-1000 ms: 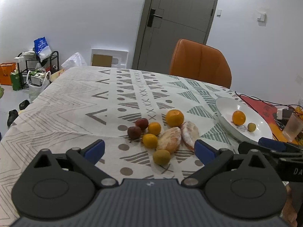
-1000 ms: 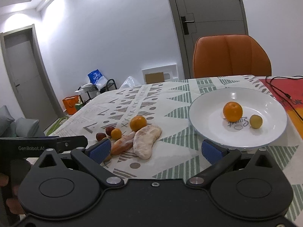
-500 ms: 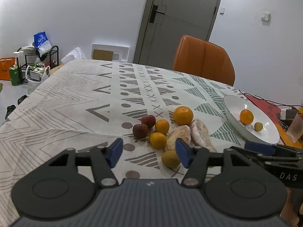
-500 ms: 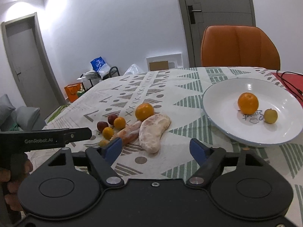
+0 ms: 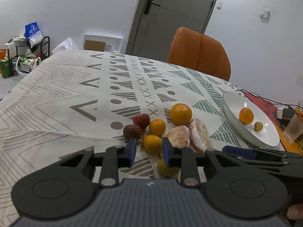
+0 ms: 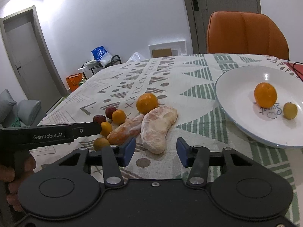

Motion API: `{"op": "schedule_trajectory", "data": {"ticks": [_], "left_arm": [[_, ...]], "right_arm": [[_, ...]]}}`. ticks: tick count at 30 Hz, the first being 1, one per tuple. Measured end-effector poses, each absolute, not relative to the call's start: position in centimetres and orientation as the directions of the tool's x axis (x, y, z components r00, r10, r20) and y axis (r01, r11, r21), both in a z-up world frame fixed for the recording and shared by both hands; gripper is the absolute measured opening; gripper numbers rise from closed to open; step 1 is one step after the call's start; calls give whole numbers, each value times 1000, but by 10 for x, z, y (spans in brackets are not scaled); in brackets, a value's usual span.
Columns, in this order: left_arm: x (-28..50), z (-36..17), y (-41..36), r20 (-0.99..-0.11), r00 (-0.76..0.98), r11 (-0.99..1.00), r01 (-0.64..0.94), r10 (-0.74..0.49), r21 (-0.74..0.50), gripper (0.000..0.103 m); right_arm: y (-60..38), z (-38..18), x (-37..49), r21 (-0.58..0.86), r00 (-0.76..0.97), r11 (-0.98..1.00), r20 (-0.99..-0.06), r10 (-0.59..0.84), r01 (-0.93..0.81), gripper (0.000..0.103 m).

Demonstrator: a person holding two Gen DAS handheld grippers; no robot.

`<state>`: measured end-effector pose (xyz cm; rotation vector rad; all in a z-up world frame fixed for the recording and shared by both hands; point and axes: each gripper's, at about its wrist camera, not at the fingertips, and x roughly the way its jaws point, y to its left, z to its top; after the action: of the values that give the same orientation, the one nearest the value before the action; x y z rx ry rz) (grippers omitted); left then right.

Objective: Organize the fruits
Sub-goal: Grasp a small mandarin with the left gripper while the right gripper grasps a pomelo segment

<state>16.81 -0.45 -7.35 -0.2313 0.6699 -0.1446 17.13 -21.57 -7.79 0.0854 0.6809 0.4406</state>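
Note:
A fruit pile lies on the patterned tablecloth: a large orange (image 5: 180,114), two small oranges, two dark red fruits (image 5: 141,120), two pale peeled segments (image 6: 159,126) and a yellow-green fruit (image 5: 167,167). My left gripper (image 5: 149,152) hovers over the pile's near side, its jaws closing. The nearer small orange (image 5: 152,143) shows in the narrow gap, and the pads are not seen pressing on it. My right gripper (image 6: 155,152) is also closing, and the near end of a peeled segment lies just ahead of its tips. The white plate (image 6: 236,87) holds an orange (image 6: 265,94) and a small yellow fruit (image 6: 289,110).
An orange chair (image 5: 198,54) stands behind the table's far edge. A glass (image 5: 293,128), a red mat and cables sit right of the plate. A shelf with bags (image 5: 28,51) stands on the floor at the left. A hand (image 6: 11,170) holds the left gripper.
Both grippers' jaws have narrowed from wide apart, the left more than the right. Both have moved forward and lower toward the fruit pile, which now looks nearer.

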Motion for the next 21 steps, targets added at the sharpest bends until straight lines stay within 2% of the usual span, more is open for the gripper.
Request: {"op": "schedule_trajectory", "data": {"ticks": [9,21], "left_arm": [[183,-79,-9,-624,749,962,68,-223,-263,27],[185,-75,-3,-609,763,961,56,-217,-272,26]], "right_arm": [[-209,-84,186,232,667,899,-606,433,-372,46],[-195,-85,207,207,671,903,-611,420,-376,47]]}}
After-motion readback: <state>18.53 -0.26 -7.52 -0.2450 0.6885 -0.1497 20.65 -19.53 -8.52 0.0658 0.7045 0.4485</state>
